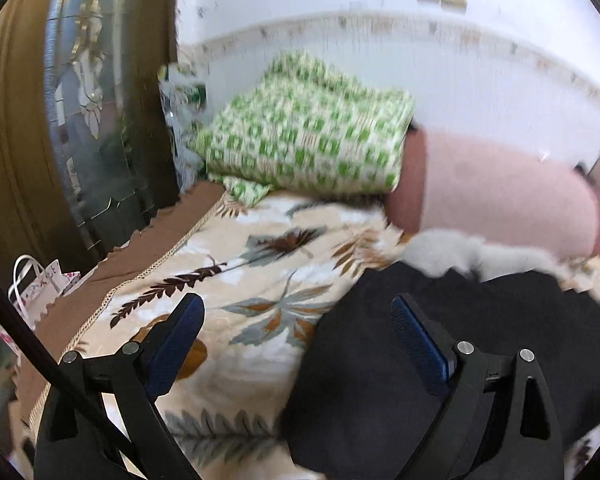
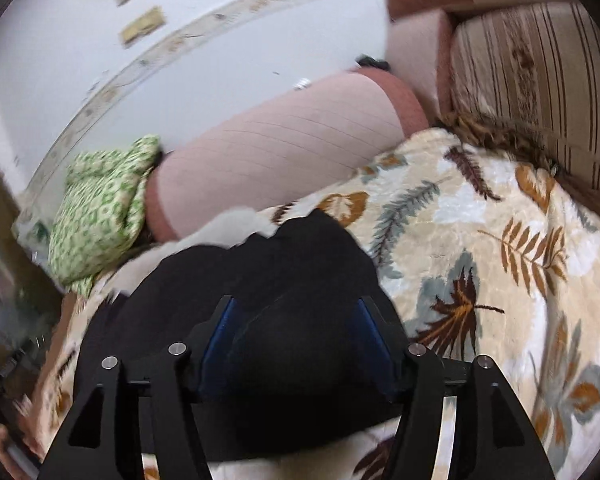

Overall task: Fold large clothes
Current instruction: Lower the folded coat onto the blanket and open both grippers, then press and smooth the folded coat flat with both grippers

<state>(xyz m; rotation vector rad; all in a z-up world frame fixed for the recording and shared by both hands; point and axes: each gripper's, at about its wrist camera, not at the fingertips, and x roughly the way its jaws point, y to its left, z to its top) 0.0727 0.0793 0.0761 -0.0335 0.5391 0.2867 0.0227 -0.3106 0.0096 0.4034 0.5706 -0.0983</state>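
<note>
The dark navy, nearly black garment (image 2: 284, 280) lies bunched on the cream leaf-printed plush blanket (image 2: 500, 240) that covers the bed, and it is nowhere near a neat fold yet: its edges are rumpled, with a fluffy white trim or lining (image 1: 452, 248) peeking out at its far edge. The right gripper (image 2: 296, 332) sits right over the heap, blue-padded fingers spread about halfway with dark cloth bulging up between them; it looks poised on the fabric, not pinched closed. The left gripper (image 1: 296, 320) is spread wide, one finger over bare blanket and the other above the garment's left side, holding nothing. Both views are smeared with blur. Beyond the garment rest a pale pink ribbed bolster cushion (image 1: 500, 192) and a green-and-white checked cloth bundle (image 1: 300, 136) against the white wall (image 1: 340, 20). My read: this is early going, the garment needs spreading flat or gathering by its edges before any real fold, so almost all the work remains.
</note>
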